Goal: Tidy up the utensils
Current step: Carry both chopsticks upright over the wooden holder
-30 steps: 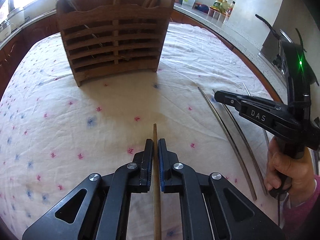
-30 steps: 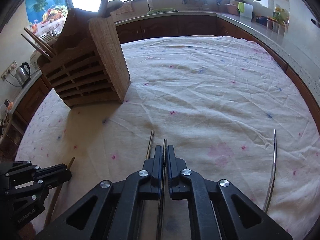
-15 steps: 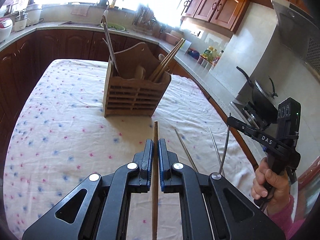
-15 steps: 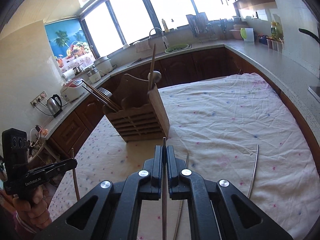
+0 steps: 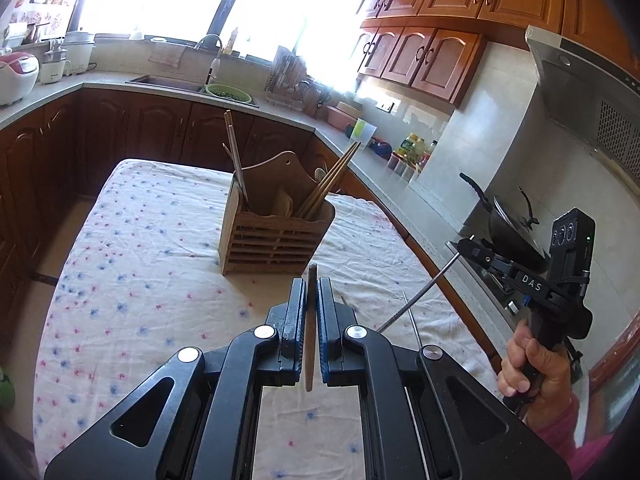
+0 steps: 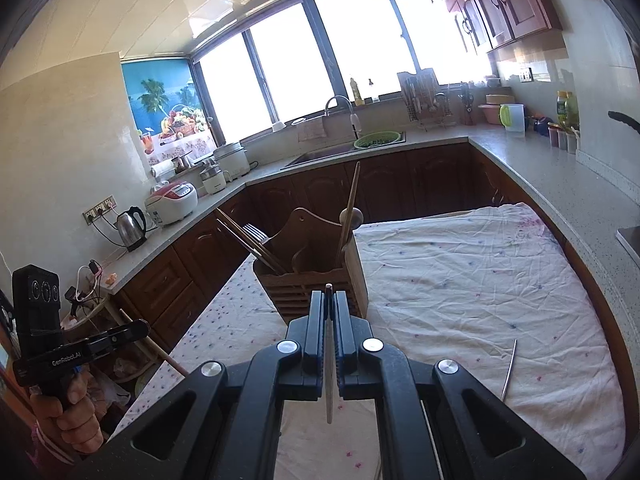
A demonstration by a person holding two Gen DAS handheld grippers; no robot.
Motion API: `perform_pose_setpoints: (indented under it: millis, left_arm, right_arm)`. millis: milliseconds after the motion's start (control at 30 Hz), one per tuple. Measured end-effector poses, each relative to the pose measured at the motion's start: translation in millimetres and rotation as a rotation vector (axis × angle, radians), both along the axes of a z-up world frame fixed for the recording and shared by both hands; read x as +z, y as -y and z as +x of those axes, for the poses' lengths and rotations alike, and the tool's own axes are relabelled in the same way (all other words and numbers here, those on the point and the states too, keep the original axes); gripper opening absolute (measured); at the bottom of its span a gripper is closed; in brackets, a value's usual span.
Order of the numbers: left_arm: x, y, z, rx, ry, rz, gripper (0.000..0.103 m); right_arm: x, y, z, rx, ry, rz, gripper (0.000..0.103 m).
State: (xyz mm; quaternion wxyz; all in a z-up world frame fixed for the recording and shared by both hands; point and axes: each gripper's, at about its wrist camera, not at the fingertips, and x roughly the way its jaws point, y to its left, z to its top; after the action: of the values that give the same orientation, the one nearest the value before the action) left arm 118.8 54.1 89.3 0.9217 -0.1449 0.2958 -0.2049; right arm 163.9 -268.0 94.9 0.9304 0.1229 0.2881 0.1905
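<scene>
A wooden utensil holder (image 5: 276,232) (image 6: 316,276) with several chopsticks and spoons in it stands on the table. My left gripper (image 5: 311,286) is shut on a wooden chopstick (image 5: 310,328), held above the table in front of the holder. It also shows in the right wrist view (image 6: 136,330), with the wooden chopstick (image 6: 160,350) hanging below it. My right gripper (image 6: 329,300) is shut on a metal chopstick (image 6: 329,360). In the left wrist view it (image 5: 474,248) is off to the right, with the metal chopstick (image 5: 420,294) slanting down.
The table is covered with a white flowered cloth (image 5: 152,264). Metal chopsticks lie on it at the right (image 6: 510,368) (image 5: 412,320). Counters, a sink (image 6: 340,152), a wok on the stove (image 5: 512,232) and cabinets surround the table.
Both grippers have risen from the tablecloth, each lifting its chopstick clear of the table. The views now look over the holder from higher up.
</scene>
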Motion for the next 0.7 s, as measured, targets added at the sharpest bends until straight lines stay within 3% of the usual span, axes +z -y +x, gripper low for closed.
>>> perform_pose_setpoints:
  millis: [433, 700]
  left_arm:
    - [5.8, -5.4, 8.8, 0.042, 0.034, 0.021, 0.005]
    - [25.0, -9.9, 24.0, 0.062, 0.087, 0.014, 0.005]
  right_arm:
    - [1.5, -3.4, 8.1, 0.007, 0.002, 0.003, 0.004]
    - [15.8, -2.0, 19.5, 0.005, 0.029, 0.015, 0.004]
